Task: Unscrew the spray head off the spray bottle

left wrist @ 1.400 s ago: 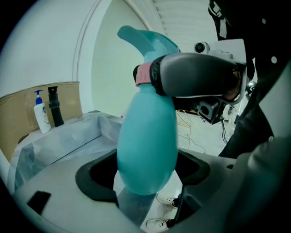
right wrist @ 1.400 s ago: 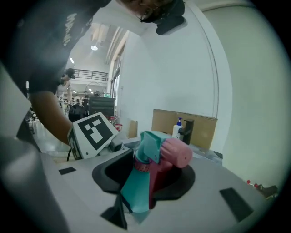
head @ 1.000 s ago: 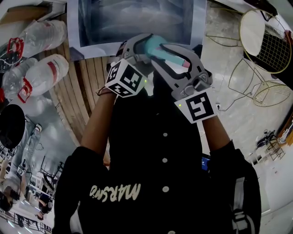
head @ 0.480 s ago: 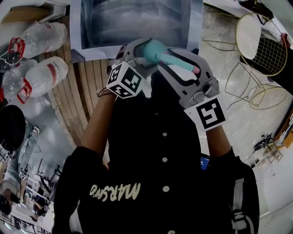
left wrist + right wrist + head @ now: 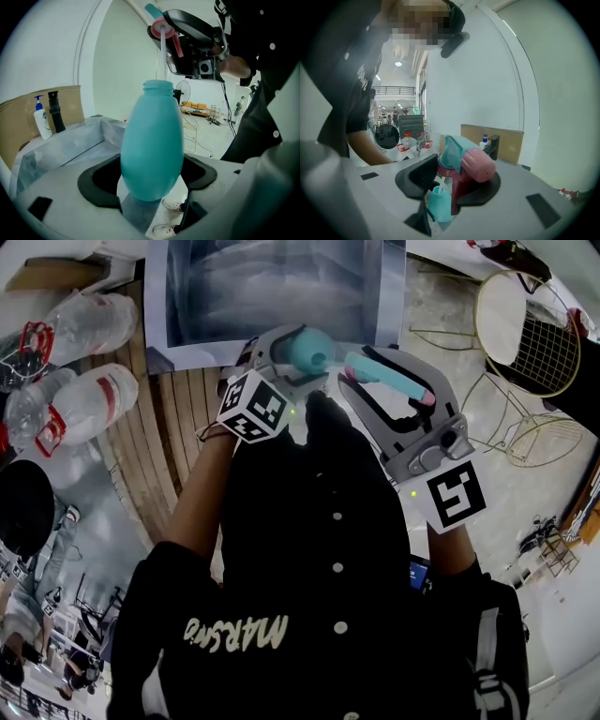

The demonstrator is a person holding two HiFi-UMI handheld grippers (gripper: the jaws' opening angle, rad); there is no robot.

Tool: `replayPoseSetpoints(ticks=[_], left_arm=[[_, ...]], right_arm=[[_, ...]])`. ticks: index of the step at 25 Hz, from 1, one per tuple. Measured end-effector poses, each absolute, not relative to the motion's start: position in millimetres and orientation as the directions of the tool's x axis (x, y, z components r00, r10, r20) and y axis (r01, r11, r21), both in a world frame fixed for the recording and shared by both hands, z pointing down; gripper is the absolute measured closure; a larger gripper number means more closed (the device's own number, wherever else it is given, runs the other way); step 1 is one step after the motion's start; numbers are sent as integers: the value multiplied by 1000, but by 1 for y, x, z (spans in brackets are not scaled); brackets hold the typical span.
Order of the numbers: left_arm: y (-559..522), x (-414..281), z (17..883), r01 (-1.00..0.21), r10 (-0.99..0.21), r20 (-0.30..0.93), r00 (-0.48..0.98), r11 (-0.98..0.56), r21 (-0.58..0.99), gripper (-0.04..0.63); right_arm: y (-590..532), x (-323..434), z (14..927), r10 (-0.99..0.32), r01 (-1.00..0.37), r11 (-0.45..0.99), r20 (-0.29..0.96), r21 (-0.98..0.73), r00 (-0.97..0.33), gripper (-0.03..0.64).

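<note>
The teal spray bottle (image 5: 152,140) is clamped around its belly by the left gripper (image 5: 151,182), neck up, so it can't twist. Just above its open neck, the pink-and-teal spray head (image 5: 468,164) is pinched in the right gripper (image 5: 451,182) (looks unthreaded already). Only the dip tube (image 5: 162,61) is left reaching down to that neck.

Teal, egg-shaped bottle (image 5: 152,145): upright, neck open. Pink-and-teal head (image 5: 466,166): off the neck, just above it. Its white tube (image 5: 161,56) reaches down to the opening.
</note>
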State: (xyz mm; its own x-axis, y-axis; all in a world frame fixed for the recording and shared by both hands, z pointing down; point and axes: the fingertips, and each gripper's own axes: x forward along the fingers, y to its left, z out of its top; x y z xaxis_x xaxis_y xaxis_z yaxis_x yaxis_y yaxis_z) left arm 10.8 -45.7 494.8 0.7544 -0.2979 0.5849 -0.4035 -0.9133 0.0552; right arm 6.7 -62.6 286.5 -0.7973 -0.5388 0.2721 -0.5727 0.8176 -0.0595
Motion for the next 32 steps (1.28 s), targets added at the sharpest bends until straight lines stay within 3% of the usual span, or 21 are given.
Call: replayPoseSetpoints(ticks=[32], left_arm=[[-42, 6, 489, -383, -267, 594, 759, -921, 75, 192]], right_arm=[[-72, 15, 240, -562, -583, 810, 203, -59, -802, 460]])
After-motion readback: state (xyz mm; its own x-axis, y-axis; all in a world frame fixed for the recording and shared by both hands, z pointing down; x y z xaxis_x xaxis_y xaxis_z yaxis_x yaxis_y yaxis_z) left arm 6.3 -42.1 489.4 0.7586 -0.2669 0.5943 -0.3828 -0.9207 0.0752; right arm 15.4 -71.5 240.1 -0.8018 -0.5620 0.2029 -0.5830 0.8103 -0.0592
